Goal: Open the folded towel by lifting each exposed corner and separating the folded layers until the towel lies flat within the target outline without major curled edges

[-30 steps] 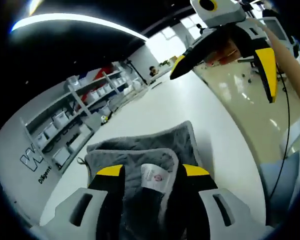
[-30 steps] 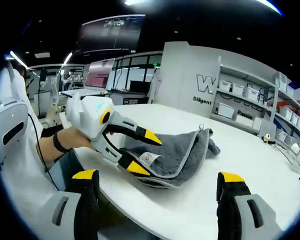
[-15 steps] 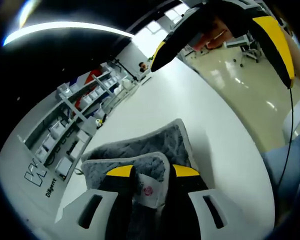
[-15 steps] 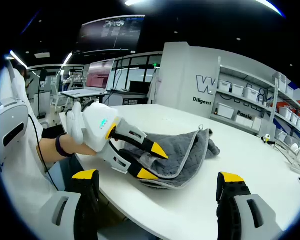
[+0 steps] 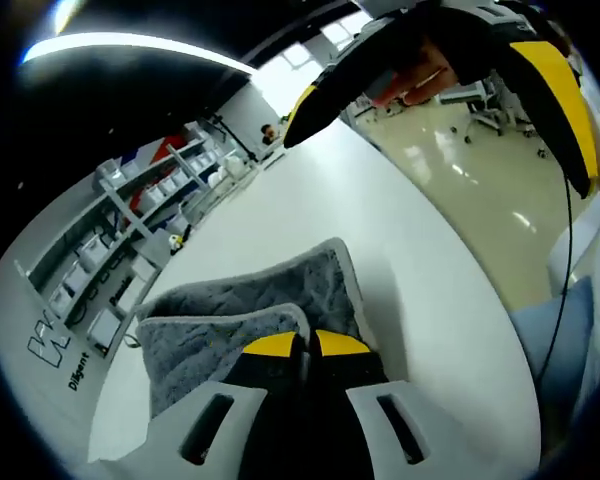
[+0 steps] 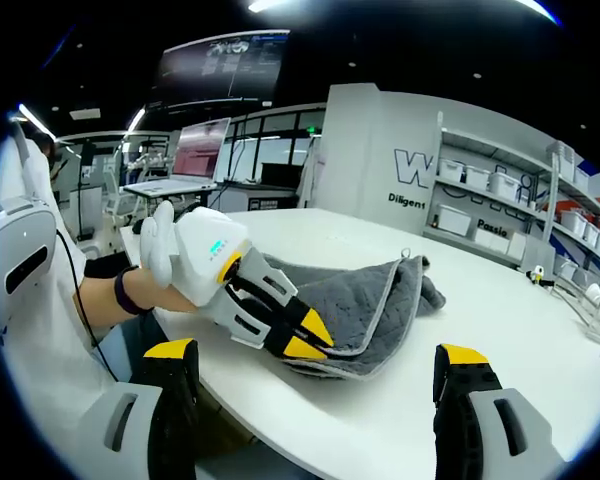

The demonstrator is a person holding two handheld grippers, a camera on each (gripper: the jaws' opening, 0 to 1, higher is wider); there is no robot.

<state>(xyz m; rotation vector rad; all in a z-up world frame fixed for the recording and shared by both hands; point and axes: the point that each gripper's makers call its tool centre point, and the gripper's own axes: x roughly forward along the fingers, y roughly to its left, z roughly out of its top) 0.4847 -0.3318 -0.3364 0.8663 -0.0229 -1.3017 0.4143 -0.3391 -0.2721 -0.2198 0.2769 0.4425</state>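
Left gripper view: the left gripper (image 5: 307, 345) pinches the near corner of the grey towel (image 5: 250, 300), folded on the white table (image 5: 380, 220).

Right gripper view: the right gripper (image 6: 320, 365) stands wide and empty, near the towel (image 6: 370, 300); the left gripper (image 6: 310, 338) is clamped on the upper layer. Peeling well likely means lifting that layer alone, slowly, away from the fold.

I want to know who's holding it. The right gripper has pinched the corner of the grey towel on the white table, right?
Not quite: it's the left gripper that has pinched the grey towel's corner, as the right gripper view shows. The right gripper is open, off the towel.
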